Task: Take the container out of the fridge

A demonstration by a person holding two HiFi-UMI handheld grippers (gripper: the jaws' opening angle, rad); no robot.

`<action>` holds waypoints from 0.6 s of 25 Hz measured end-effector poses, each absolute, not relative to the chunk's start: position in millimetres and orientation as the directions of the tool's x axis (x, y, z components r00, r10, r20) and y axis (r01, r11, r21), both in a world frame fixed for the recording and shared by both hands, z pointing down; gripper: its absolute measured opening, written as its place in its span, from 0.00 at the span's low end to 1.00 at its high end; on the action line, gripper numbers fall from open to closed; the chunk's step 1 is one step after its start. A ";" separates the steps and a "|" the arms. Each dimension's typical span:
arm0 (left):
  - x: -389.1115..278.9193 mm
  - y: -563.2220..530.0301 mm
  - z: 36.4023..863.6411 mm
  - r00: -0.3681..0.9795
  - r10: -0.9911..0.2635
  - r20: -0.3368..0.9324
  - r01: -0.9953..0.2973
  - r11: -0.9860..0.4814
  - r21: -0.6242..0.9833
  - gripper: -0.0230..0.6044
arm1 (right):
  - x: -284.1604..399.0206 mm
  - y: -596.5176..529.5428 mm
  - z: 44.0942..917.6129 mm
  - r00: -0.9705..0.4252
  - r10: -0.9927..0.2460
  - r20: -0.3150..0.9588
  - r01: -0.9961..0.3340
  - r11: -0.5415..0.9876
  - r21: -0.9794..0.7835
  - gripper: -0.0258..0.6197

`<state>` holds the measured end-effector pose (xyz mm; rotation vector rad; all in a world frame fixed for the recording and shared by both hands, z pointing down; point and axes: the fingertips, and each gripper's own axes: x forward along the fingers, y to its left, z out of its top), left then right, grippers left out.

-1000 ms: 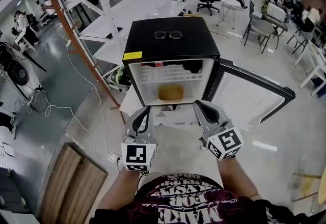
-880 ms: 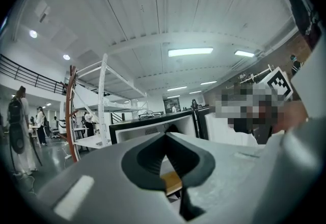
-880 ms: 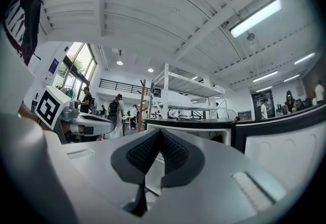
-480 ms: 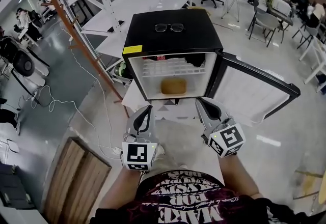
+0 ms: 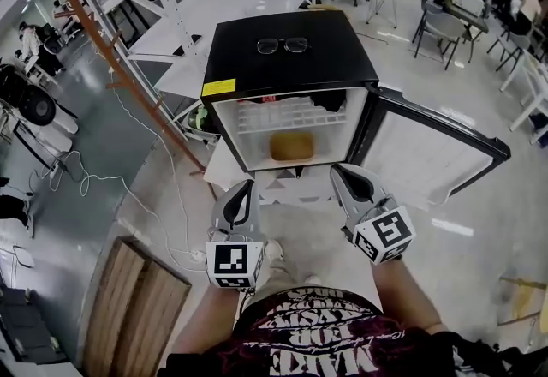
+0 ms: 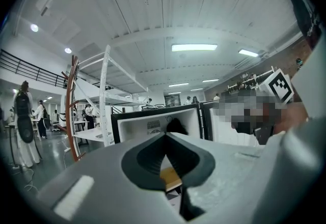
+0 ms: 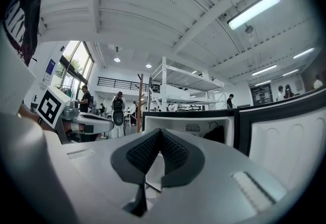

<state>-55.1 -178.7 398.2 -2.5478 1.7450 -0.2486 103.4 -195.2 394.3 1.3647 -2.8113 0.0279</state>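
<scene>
Left tongs [image 5: 244, 187] and right tongs [image 5: 340, 171] are side by side, close to the front edge of the bench [image 5: 282, 188]. Both point at the open fridge [image 5: 291, 58].

In the left gripper view, the left tongs [image 6: 165, 135] are pressed together at the tips. Nothing is held in them. In the right gripper view, the right tongs [image 7: 159, 131] are pressed together too, and they hold nothing.

The black fridge stands on the white bench, toward its back edge. Its door [image 5: 428, 161] is swung wide open past the bench's right edge.

The container [image 5: 291, 146] is yellow-brown. It sits on the floor of the fridge, in the middle, under a white wire shelf [image 5: 287, 116]. It is well apart from both tongs, and nothing touches it. In the left gripper view, a bit of the container [image 6: 170, 177] shows through the small gap under the left tongs' tips.

A dark thing [image 5: 328, 101] sits in the top right corner inside the fridge. I cannot tell what it is.

A pair of glasses [image 5: 282, 44] lies on top of the fridge.

A wooden board [image 5: 128, 307] lies on the floor, off past the bench's left edge. White cables [image 5: 120, 187] run across the grey floor on that side.

Each of the tongs has a cube with black and white squares on it, near the person's hands.
</scene>
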 end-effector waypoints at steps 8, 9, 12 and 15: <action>-60.8 -204.9 397.0 0.373 -0.922 0.107 -0.916 -0.384 -0.119 0.04 | 93.1 -218.3 393.9 -0.612 -0.790 0.038 -0.791 0.612 -0.002 0.08; -61.2 -208.5 396.5 0.377 -0.921 0.104 -0.914 -0.387 -0.119 0.04 | 91.9 -221.6 393.3 -0.611 -0.791 0.039 -0.791 0.611 0.001 0.08; -65.6 -219.5 396.6 0.381 -0.919 0.098 -0.912 -0.391 -0.123 0.04 | 88.0 -233.4 394.7 -0.607 -0.793 0.045 -0.794 0.608 0.001 0.08; -73.3 -229.5 395.9 0.381 -0.919 0.101 -0.912 -0.392 -0.124 0.04 | 80.6 -244.7 397.6 -0.607 -0.792 0.055 -0.794 0.608 -0.004 0.08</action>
